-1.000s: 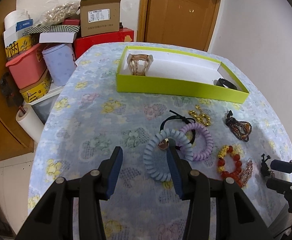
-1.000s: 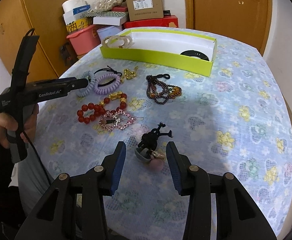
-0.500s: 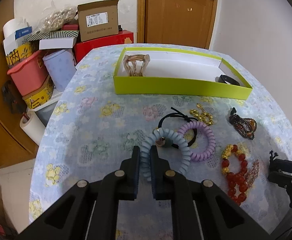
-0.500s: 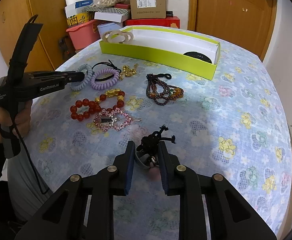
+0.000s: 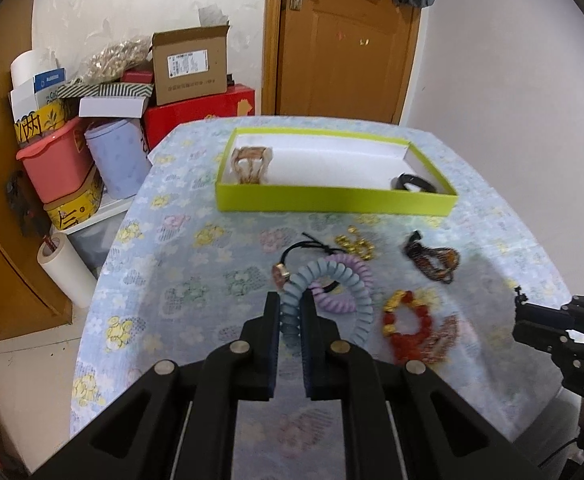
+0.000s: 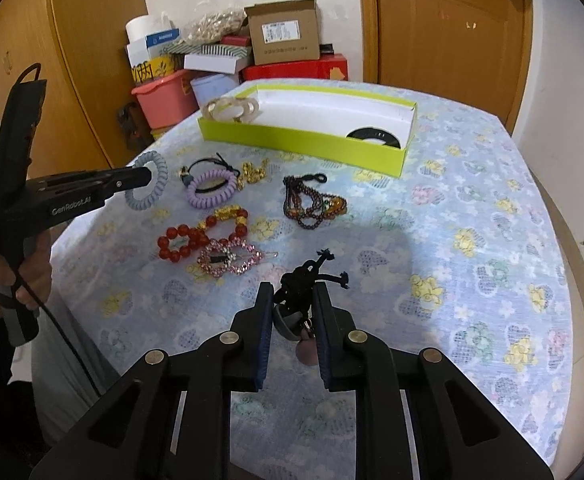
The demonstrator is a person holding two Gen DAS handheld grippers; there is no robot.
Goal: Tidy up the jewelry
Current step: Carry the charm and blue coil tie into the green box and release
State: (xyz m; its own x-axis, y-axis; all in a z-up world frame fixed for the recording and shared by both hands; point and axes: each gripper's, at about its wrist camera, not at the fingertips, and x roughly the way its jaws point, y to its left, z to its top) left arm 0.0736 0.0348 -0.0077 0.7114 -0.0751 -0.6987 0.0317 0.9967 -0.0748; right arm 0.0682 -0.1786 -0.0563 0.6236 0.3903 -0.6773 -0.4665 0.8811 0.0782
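My left gripper (image 5: 290,307) is shut on a pale blue spiral hair tie (image 5: 333,276) and holds it lifted off the table; it also shows in the right wrist view (image 6: 148,184). My right gripper (image 6: 292,300) is shut on a black knotted hair tie with charms (image 6: 303,280), raised above the cloth. A lime green box (image 5: 331,196) at the far side holds a beige hair claw (image 5: 250,164) and a black band (image 5: 413,182). On the cloth lie a purple spiral tie (image 6: 212,192), a red bead bracelet (image 6: 196,236), a pink rhinestone clip (image 6: 230,258), a gold chain (image 6: 254,170) and dark beads (image 6: 311,204).
The round table wears a blue floral cloth (image 6: 471,240). Stacked boxes, a pink tub (image 5: 54,164) and a paper roll (image 5: 66,268) stand beyond its left edge. A wooden door (image 5: 343,40) is behind the table.
Both grippers went from open to shut. The left one closed on the blue spiral tie and lifted it. The right one closed on the black knotted tie and raised it.
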